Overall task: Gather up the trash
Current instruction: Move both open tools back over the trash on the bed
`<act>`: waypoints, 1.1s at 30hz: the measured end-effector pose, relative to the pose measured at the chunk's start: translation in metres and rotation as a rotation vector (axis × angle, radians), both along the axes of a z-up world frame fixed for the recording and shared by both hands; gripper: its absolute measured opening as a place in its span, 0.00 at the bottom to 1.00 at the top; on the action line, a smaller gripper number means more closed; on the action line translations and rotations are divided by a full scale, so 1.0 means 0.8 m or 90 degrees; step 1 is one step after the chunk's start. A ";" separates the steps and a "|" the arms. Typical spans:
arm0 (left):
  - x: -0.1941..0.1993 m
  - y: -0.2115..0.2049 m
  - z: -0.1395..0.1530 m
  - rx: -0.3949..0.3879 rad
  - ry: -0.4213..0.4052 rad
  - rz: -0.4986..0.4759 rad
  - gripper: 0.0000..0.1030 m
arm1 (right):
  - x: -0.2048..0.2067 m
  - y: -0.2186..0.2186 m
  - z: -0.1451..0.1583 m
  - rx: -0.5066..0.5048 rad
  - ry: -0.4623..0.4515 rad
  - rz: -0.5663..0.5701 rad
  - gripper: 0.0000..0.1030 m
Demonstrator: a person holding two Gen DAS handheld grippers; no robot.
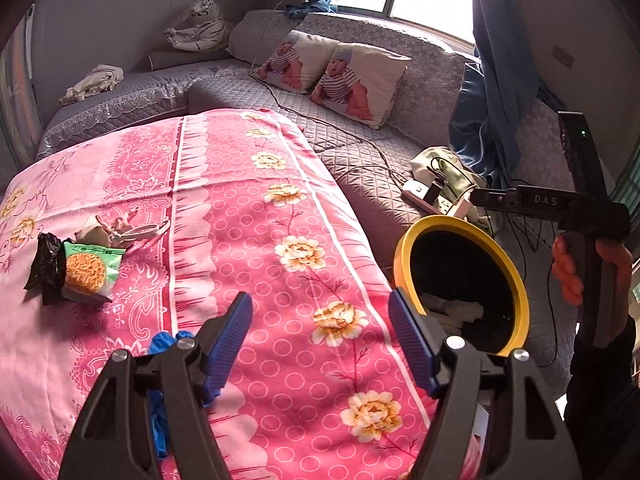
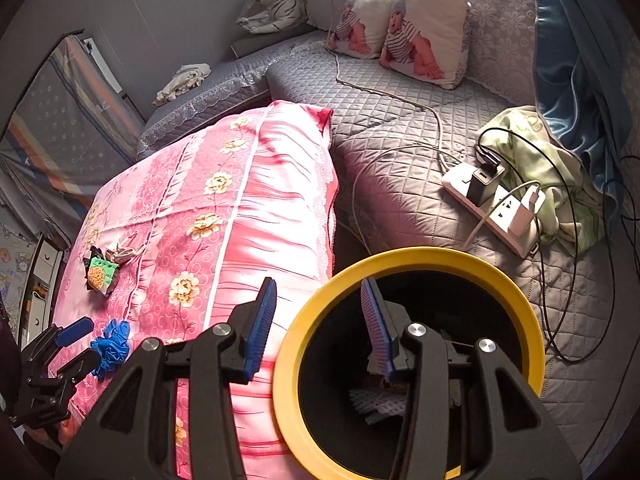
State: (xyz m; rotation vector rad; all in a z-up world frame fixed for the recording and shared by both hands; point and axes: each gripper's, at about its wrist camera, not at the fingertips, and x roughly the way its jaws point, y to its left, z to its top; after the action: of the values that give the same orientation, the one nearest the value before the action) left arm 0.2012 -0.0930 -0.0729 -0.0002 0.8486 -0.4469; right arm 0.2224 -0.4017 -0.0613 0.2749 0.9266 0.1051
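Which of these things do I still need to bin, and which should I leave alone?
Job: blue glove, green snack packet, black wrapper, crumpled tissue, yellow-rimmed bin.

Leave: power strip, baby-print pillows, toy tiger, green cloth.

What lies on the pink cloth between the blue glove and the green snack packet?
Only bare pink cloth lies between the blue glove and the green snack packet, in the right wrist view.

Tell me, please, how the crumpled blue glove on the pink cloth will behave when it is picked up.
The blue glove looks thin and crumpled, so probably floppy and very light. It would likely dangle and may slip from a shallow pinch.
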 end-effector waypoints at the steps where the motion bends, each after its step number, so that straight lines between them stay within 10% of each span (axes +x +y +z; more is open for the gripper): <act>1: -0.003 0.011 0.002 0.002 -0.004 0.009 0.68 | 0.004 0.012 0.003 -0.001 -0.002 0.012 0.41; 16: -0.034 0.140 -0.010 0.002 0.002 0.103 0.74 | 0.060 0.210 0.024 -0.015 -0.006 0.209 0.46; 33: -0.034 0.172 -0.049 -0.025 0.037 0.106 0.74 | 0.125 0.387 -0.002 -0.043 0.037 0.356 0.49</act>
State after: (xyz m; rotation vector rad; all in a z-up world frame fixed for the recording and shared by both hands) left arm 0.1741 0.0445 -0.1122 -0.1194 0.8898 -0.3083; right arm 0.3224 -0.0924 -0.0633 -0.0515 1.0428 0.5808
